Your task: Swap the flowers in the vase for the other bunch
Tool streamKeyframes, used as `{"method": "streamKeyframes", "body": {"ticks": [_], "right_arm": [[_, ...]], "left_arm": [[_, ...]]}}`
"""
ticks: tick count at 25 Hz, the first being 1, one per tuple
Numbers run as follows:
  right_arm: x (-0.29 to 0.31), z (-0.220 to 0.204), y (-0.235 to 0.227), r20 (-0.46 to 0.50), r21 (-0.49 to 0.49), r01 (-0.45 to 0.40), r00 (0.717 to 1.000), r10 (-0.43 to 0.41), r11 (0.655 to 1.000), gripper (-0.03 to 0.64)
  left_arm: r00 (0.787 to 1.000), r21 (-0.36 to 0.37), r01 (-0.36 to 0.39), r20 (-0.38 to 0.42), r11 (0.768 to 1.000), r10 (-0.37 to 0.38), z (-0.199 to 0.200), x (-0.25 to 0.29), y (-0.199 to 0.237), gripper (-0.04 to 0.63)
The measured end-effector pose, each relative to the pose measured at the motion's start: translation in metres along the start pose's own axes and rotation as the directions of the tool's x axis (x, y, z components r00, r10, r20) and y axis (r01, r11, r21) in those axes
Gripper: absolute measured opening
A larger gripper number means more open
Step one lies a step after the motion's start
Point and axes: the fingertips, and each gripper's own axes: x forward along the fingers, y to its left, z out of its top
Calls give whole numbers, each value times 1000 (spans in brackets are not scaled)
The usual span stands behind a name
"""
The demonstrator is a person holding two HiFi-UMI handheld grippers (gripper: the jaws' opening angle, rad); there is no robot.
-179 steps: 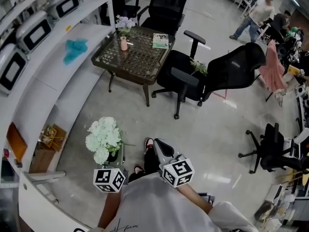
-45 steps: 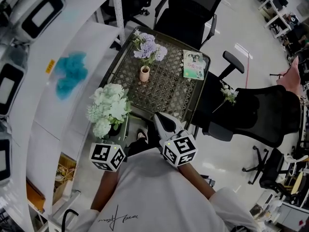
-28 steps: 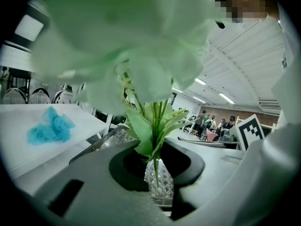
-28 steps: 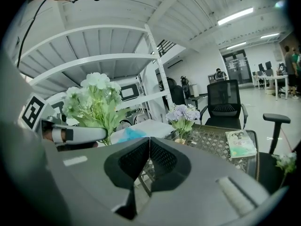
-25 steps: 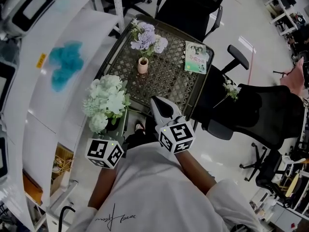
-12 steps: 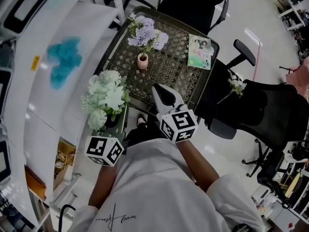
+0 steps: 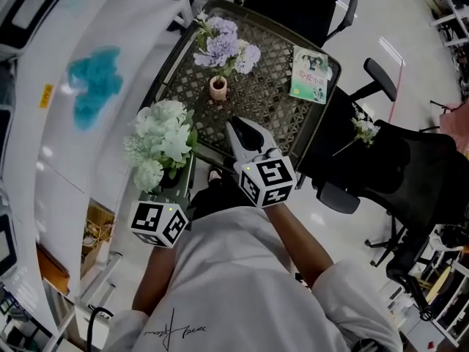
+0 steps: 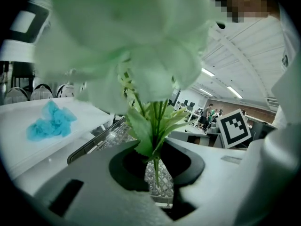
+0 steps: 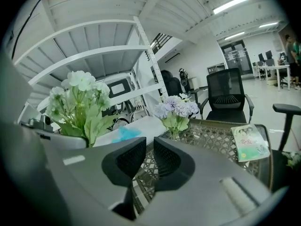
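Observation:
Purple flowers (image 7: 223,45) stand in a small pink vase (image 7: 218,87) on the lattice-top table (image 7: 275,108). In the right gripper view the purple flowers (image 9: 178,108) rise just beyond the jaws. My left gripper (image 7: 171,185) is shut on the stems of a white-green bunch (image 7: 161,141), held upright at the table's near left edge. Its stems (image 8: 155,171) run down between the left gripper (image 8: 157,175) jaws. My right gripper (image 7: 239,125) reaches over the table's near edge, short of the vase. The right gripper (image 9: 149,149) jaws are opening, a narrow gap between them and nothing in it.
A green booklet (image 7: 311,71) lies at the table's far right corner. Black office chairs stand behind and right of the table; one holds a small white sprig (image 7: 364,130). A white shelf with a blue cloth (image 7: 94,83) runs along the left.
Both grippers have moved forward toward the table. The white-green bunch has come along in the left one, and the right one's tips now reach over the table's near edge.

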Motion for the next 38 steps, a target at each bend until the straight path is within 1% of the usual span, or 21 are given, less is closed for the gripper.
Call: {"method": "streamKeyframes", "body": {"ticks": [9,20,24,29,33,38], "right_arm": [[34,-5,-11,-31,11,-15,999,16,1000,58],[62,-3,-40,-30,6,41,999,-41,999,70],[74,-7,-45,-34,11,51,998,-51,999,82],[91,-11,-48,-39,15,56,998,-55,998,91],[103,-10,-50,-38,6,54,998,-54,999,104],[111,-11,-58,-32,20,81,996,-80,997,121]], "left_arm": [[998,-19,-48,-33,999,47,-7,10,18,72],[995,-29,-88,-43,996,86,-3,21,40,72],[995,-21,-92,-49,996,91,-2,23,43,72],[993,-37,-109,-57,993,107,-6,21,46,72],[992,-37,-116,-58,993,113,-7,18,48,72],[990,-45,-131,-66,990,128,-12,14,52,72]]}}
